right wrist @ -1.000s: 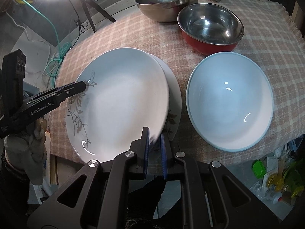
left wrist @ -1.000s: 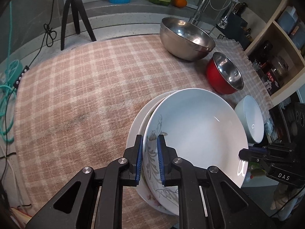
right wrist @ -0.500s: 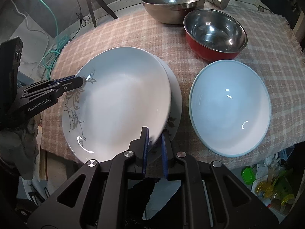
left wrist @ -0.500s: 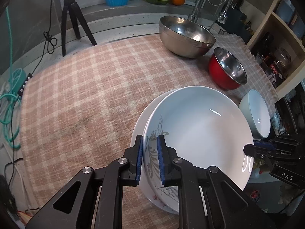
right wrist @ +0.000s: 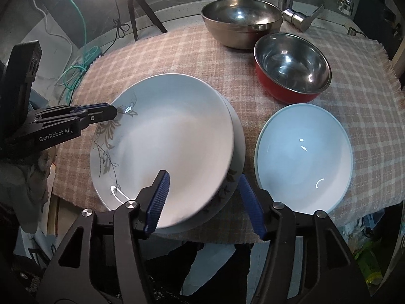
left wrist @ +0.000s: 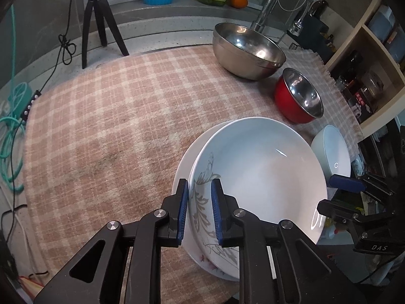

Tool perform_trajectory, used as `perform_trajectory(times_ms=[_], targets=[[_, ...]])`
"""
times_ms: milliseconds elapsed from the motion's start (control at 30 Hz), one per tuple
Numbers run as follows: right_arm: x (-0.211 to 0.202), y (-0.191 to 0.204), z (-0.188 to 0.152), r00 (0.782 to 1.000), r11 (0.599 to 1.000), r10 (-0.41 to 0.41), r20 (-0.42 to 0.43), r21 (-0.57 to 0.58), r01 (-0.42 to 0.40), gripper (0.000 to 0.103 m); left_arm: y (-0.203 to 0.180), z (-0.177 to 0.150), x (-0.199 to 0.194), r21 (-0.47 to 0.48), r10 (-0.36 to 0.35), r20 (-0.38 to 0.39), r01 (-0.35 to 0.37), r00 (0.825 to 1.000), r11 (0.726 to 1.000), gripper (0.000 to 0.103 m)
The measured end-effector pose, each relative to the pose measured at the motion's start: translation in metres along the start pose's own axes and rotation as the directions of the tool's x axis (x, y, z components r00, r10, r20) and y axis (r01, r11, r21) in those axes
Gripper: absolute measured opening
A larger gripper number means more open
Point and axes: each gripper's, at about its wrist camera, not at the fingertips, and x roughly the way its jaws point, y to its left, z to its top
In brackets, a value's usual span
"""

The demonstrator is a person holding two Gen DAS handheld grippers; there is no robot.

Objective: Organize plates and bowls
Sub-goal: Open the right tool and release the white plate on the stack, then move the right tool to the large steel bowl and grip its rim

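Two white plates stacked on the checked cloth (right wrist: pixel 177 50). Left gripper (left wrist: pixel 200 212) clamps the top plate (right wrist: pixel 164 141) rim; right gripper (right wrist: pixel 205 197) is released, fingers wide around both rims. Lower plate (right wrist: pixel 236 167) beneath. Three bowls: steel (right wrist: pixel 241 21), red (right wrist: pixel 292 67), pale blue (right wrist: pixel 303 158).

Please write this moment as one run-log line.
left gripper: shut on top plate | right gripper: open | top plate on lower plate

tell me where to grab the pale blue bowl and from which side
Take the pale blue bowl by its near rim, coming from the cloth's front edge: the rim there is thin and unobstructed, while the red bowl crowds its far side.
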Motion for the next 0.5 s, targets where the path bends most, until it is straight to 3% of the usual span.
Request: perform_trajectory(times_ms=[133,200,233,400,500], targets=[[-0.007,-0.003,0.003,0.999,1.0,0.022,0.027,0.016,-0.022,0.07,-0.002,0.004,-0.005,-0.007,-0.007,0.012,0.007,1.0,1.0,0.037],[-0.011,-0.002,0.005,0.999,0.999,0.028,0.041,0.017,-0.029,0.074,-0.002,0.006,-0.007,-0.02,-0.017,0.013,0.018,1.0,1.0,0.069],[-0.013,-0.002,0.006,0.998,0.999,0.034,0.047,0.016,-0.035,0.074,-0.001,0.007,-0.009,-0.031,-0.019,0.022,0.019,1.0,0.999,0.073],[-0.025,-0.002,0.015,0.995,0.998,0.058,0.081,0.007,-0.059,0.075,0.002,0.015,-0.01,-0.063,-0.024,0.015,0.025,1.0,0.998,0.074],[-0.034,-0.003,0.024,0.992,0.998,0.066,0.107,0.001,-0.066,0.087,0.005,0.02,-0.013,-0.078,-0.031,0.023,0.033,0.999,0.996,0.074]])
